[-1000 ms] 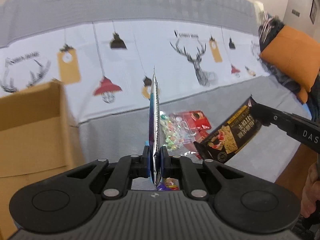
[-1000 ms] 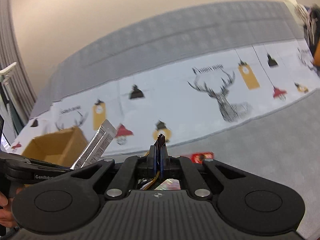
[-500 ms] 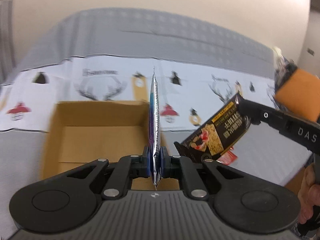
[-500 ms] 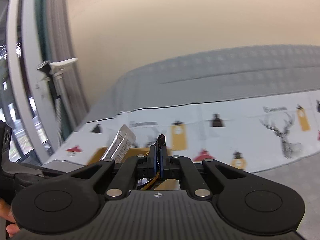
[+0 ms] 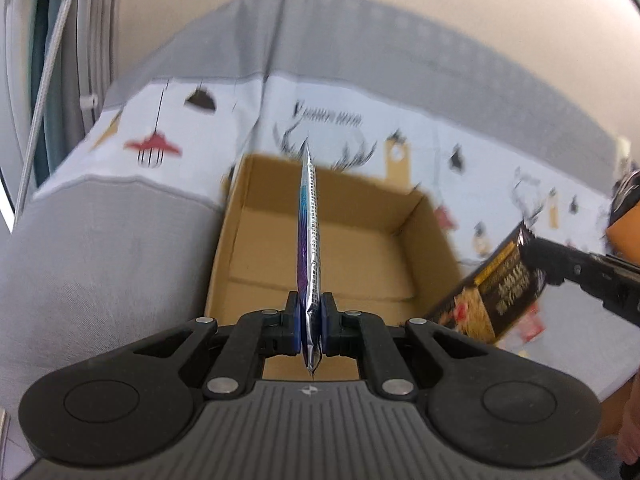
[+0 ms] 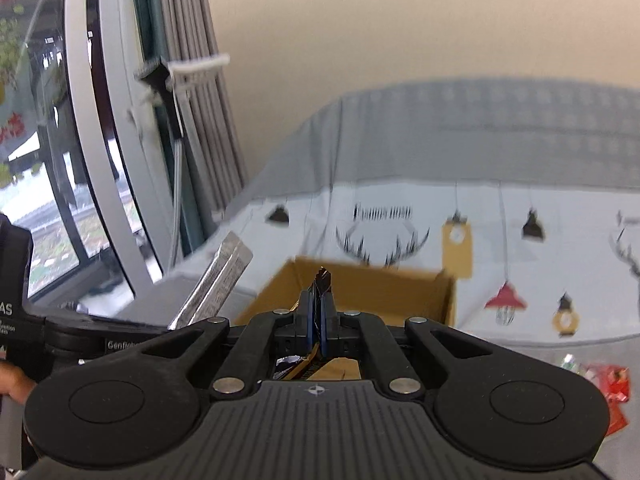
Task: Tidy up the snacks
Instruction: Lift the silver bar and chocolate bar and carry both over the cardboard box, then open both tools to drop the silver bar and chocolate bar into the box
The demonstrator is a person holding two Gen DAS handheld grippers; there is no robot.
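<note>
My left gripper (image 5: 309,326) is shut on a thin silver and purple snack packet (image 5: 308,240) that stands edge-on above the open cardboard box (image 5: 352,256). The same packet (image 6: 216,284) shows its silver back at the left of the right wrist view. My right gripper (image 6: 318,320) is shut on a black and gold snack packet (image 6: 322,278), of which only the top edge sticks up between the pads. From the left wrist view that packet (image 5: 492,292) hangs just right of the box, held by the right gripper (image 5: 532,248). The box (image 6: 400,284) looks empty.
The box sits on a bed with a grey cover (image 5: 100,264) and a white sheet printed with deer and lamps (image 5: 340,120). Red snack packets (image 6: 608,384) lie on the grey cover to the right. A window and grey curtain (image 6: 200,120) stand at the left. An orange cushion (image 5: 624,220) lies far right.
Both grippers have swung left with their packets, away from the loose snacks on the grey cover. The box has come from the left edge to the centre of both views.
</note>
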